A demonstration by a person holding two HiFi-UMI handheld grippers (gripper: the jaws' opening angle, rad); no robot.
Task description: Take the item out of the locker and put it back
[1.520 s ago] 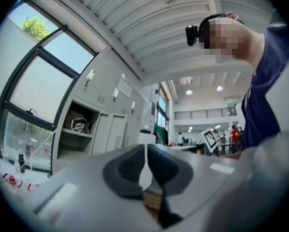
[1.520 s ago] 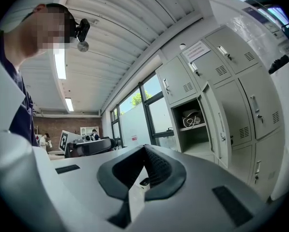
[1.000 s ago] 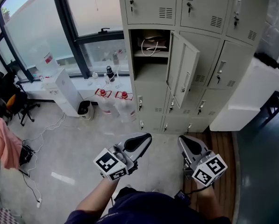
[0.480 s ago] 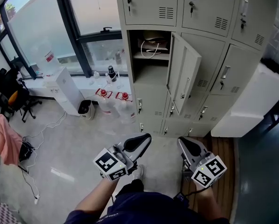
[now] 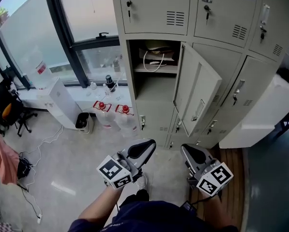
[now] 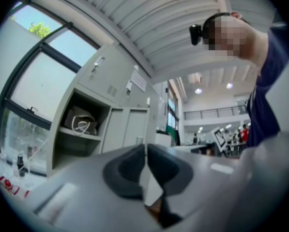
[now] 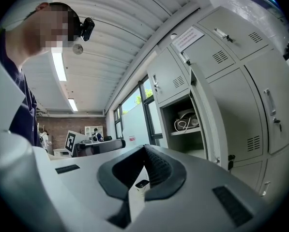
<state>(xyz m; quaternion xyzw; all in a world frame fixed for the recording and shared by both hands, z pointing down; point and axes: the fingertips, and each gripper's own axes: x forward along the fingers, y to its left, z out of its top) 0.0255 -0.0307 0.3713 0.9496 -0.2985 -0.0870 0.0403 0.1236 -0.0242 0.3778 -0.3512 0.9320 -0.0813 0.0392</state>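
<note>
The open locker (image 5: pixel 154 88) stands in the grey bank ahead, its door (image 5: pixel 197 88) swung out to the right. On its upper shelf lies the item, a pale bag with a looped white cord (image 5: pixel 156 58), also seen in the left gripper view (image 6: pixel 81 122) and the right gripper view (image 7: pixel 187 120). My left gripper (image 5: pixel 146 146) and right gripper (image 5: pixel 188 151) are held low in front of the person, well short of the locker. Both point towards it. In the left gripper view the left gripper (image 6: pixel 145 149) has its pads pressed together, empty. The right gripper (image 7: pixel 144 150) is shut and empty too.
Two water jugs with red caps (image 5: pixel 101 106) stand on the floor left of the lockers, beside a white dispenser (image 5: pixel 62 98) and a black bin (image 5: pixel 81 121). A wooden step (image 5: pixel 229 153) and a white cabinet (image 5: pixel 260 112) lie right. Cables and an office chair (image 5: pixel 8 108) are far left.
Both grippers and the head camera have come closer to the lockers, so the open compartment looks larger and nearer. Both pairs of jaws stay shut.
</note>
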